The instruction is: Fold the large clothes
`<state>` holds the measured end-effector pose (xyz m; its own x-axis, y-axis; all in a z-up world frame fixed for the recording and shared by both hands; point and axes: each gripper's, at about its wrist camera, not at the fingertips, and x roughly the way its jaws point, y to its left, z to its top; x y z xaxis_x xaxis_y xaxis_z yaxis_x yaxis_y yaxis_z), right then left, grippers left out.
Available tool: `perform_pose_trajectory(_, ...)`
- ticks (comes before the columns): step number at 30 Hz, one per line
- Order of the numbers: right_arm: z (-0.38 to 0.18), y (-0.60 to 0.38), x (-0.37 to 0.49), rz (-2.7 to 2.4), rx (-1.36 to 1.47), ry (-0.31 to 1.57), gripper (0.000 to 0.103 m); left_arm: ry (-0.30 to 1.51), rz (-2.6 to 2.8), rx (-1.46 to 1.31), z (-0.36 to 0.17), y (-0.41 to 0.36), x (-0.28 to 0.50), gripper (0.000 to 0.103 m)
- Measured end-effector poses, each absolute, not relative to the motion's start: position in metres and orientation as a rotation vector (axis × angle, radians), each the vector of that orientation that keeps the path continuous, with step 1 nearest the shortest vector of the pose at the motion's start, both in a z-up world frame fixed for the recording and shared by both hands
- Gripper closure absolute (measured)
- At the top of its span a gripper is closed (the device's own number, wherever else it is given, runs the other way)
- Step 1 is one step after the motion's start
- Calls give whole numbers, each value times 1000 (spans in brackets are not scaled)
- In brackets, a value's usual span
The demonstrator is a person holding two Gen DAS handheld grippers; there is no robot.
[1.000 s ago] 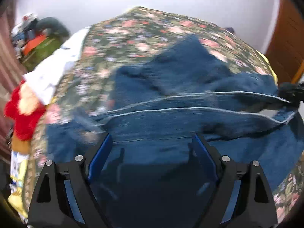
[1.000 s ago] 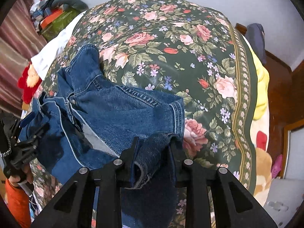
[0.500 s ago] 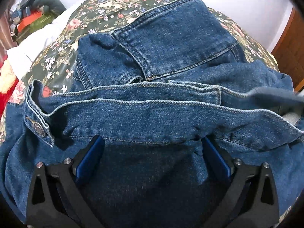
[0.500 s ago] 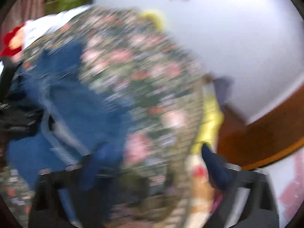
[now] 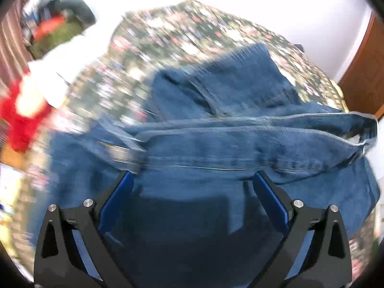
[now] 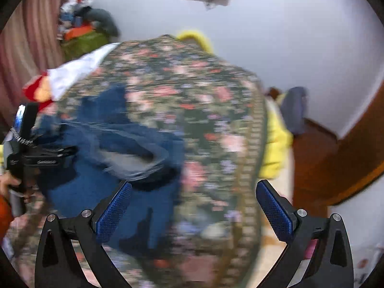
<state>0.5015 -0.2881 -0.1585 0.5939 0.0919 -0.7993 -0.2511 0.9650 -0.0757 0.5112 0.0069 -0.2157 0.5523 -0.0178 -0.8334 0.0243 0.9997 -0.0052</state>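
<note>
Denim jacket lies right under and ahead of the left gripper, whose jaws stand wide w/ nothing pinched; cloth spreads beneath, but pads aren't pressing it. Right gripper also wide and empty; jacket sits to its left and slightly ahead, on the floral bedspread. Judging by look: thick, heavy-ish fabric, soft but w/ stiff seams and doubled hems, not slippery, not fragile; should hold a crease poorly unless pressed flat. Best grab prob. at the stitched hem band just ahead of the left pads, or at a corner, since seams give the firmest bite. Farther off: white cloth, red plush at left, then wall.
</note>
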Motion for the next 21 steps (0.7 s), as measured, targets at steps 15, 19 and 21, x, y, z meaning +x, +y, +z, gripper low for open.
perform_pose_trajectory(15,-223,-232,590,55,-241,1010,3,1041,277,276,-252,153,516,0)
perform_pose_trajectory(19,-201,-238,617,-66,-231,928,3,1034,389,196,-247,185,509,0)
perform_pose_trajectory(21,-193,-236,622,-148,-306,882,3,1038,503,236,-248,201,507,4)
